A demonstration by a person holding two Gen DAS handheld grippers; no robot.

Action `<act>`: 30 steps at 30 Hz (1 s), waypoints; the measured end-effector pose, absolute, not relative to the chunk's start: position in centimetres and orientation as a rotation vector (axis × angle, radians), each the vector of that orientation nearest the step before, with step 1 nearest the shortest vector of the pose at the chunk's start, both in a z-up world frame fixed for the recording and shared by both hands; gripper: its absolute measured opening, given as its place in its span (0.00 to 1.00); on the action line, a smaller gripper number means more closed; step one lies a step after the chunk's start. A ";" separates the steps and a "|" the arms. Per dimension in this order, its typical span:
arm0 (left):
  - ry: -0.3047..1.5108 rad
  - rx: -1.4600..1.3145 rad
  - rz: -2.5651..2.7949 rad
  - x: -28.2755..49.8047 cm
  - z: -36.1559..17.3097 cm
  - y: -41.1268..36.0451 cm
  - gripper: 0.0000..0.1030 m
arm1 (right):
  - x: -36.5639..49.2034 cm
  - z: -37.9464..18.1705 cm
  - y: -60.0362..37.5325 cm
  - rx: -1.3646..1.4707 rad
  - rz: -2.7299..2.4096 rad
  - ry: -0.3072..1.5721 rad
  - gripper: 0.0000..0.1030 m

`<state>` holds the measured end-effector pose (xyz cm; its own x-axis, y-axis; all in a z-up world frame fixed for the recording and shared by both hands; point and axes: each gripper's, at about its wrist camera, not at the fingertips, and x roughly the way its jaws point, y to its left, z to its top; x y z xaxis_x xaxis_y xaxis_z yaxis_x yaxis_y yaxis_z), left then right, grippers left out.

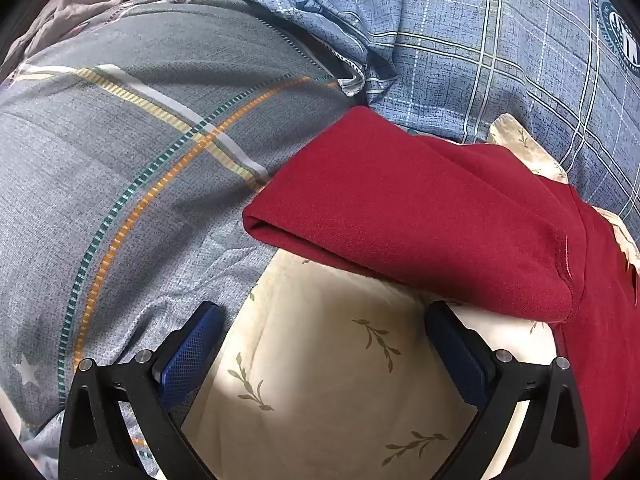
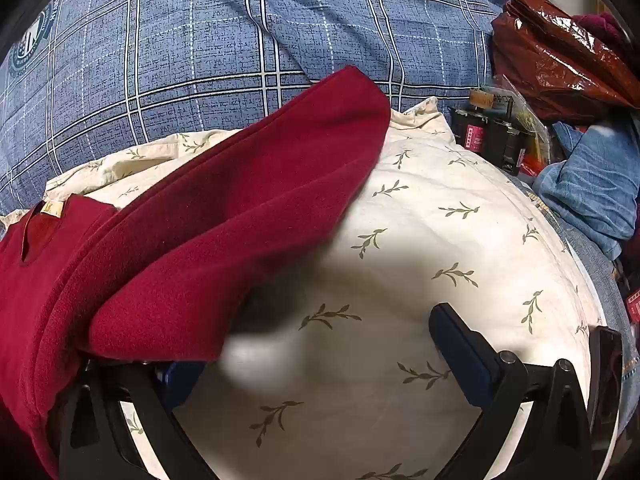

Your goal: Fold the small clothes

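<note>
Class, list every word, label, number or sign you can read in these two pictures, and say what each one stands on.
Round emblem on the blue plaid bedding: lettering too blurred to read.
Tan tag at the neck of the red garment: no legible text.
Packaging on the dark box at the right: print too small to read.
Nothing else carries writing.

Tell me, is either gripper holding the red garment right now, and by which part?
Neither. The left gripper and right gripper are open; the red garment merely drapes over the right one's left finger.
</note>
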<state>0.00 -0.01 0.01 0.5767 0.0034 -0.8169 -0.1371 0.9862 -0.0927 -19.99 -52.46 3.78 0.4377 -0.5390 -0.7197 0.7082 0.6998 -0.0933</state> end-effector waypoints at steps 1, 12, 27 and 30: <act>0.954 -0.151 0.083 0.0 0.0 0.0 0.99 | -20.0 3.8 -52.5 0.237 -0.784 0.801 1.00; 0.956 -0.155 0.083 0.0 0.0 0.1 0.99 | -20.0 3.8 -52.5 0.237 -0.784 0.799 1.00; 0.924 -0.114 0.027 -4.4 3.4 -1.3 0.94 | -21.7 3.9 -51.9 0.270 -0.733 0.855 1.00; 0.885 -0.073 -0.030 -6.4 4.5 -2.7 0.94 | -24.2 4.7 -49.3 0.259 -0.703 0.862 1.00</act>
<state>-6.44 -2.67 4.45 0.6329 -0.0568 -0.7721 -0.0036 0.9971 -0.0762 -24.19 -49.35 4.75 0.4454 -0.4600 -0.7682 0.6598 0.7486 -0.0657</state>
